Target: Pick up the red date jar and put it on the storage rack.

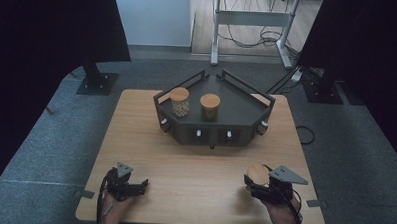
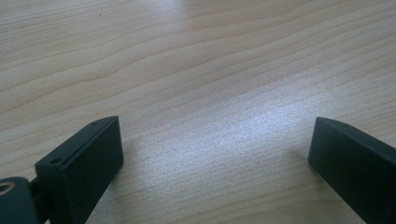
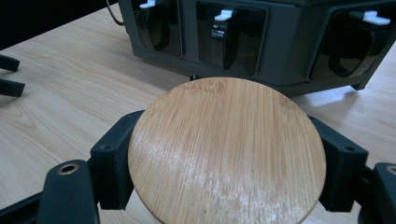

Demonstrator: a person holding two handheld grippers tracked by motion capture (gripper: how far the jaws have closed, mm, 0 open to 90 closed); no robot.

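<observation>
Two jars stand side by side on the dark angular rack [image 1: 236,106] at the far middle of the desk [image 1: 195,157]: the left jar [image 1: 180,102], with pale contents, and the right jar [image 1: 209,106], with darker contents, each capped by a round wooden lid. A third jar [image 1: 257,175] with the same bamboo lid sits at the near right of the desk, clenched between the right tongs [image 1: 256,184]. In the right gripper view its lid [image 3: 226,151] lies flat and wide between the two black jaws, which press against its sides left and right; the body of this jar is hidden beneath the lid. Beyond it the front of the rack [image 3: 261,42] shows dark compartments with small white tabs. The left tongs [image 1: 134,186] rest at the near left of the desk, well apart from the held jar, and are released: in the left gripper view the jaws stand wide with bare wood grain [image 2: 210,93] between them, gripping nothing. A person's hands enter from the near edge.
</observation>
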